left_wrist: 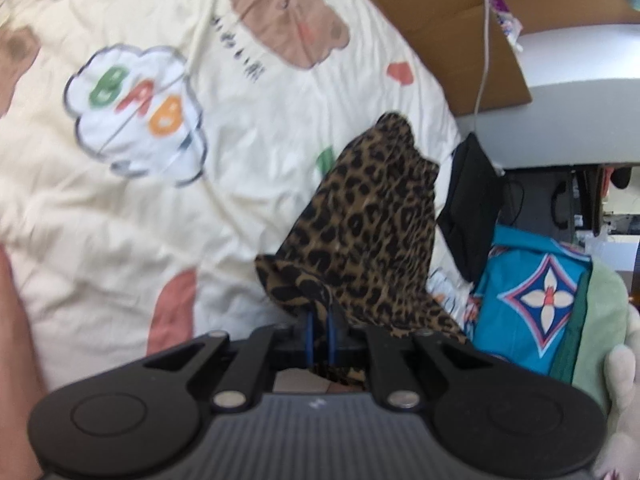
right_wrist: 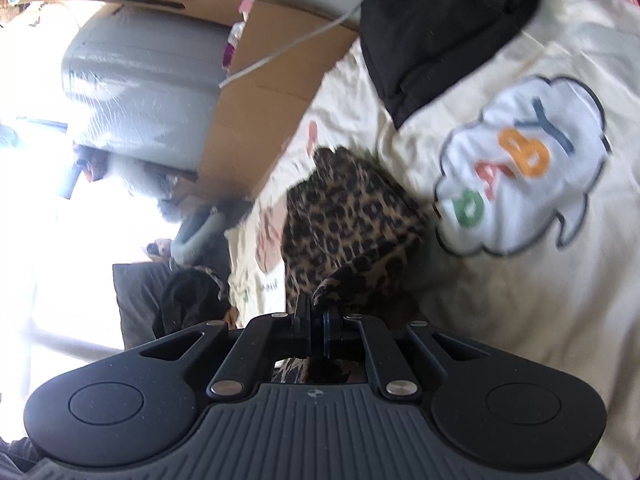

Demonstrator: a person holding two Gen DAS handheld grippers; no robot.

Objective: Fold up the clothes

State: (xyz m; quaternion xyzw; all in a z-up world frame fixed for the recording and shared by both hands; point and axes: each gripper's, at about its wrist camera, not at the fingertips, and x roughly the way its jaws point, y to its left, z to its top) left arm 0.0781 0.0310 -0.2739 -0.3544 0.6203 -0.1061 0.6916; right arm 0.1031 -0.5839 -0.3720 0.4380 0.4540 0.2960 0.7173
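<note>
Left wrist: left tool (left_wrist: 320, 326) clamps leopard-print garment (left_wrist: 360, 224); right tool (right_wrist: 316, 326) pinches another edge. Cloth hangs forward from both tools, lifted over the bed quilt (left_wrist: 120, 220).

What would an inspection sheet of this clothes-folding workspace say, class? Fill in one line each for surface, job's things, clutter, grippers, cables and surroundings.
Surface: cream bedspread, wrinkled, printed with bears and a cloud reading BABY.
Job's things: leopard-print garment, bunched and lifted off the bedspread, pinched at two places.
Clutter: black cloth lying on the bedspread; teal patterned cloth at its edge.
Grippers: left gripper shut on the leopard-print garment; right gripper shut on it too.
Cables: white cable hanging across the cardboard box.
Surroundings: cardboard box beside the bed; grey furniture behind it; bright glare in the right wrist view hides detail.
</note>
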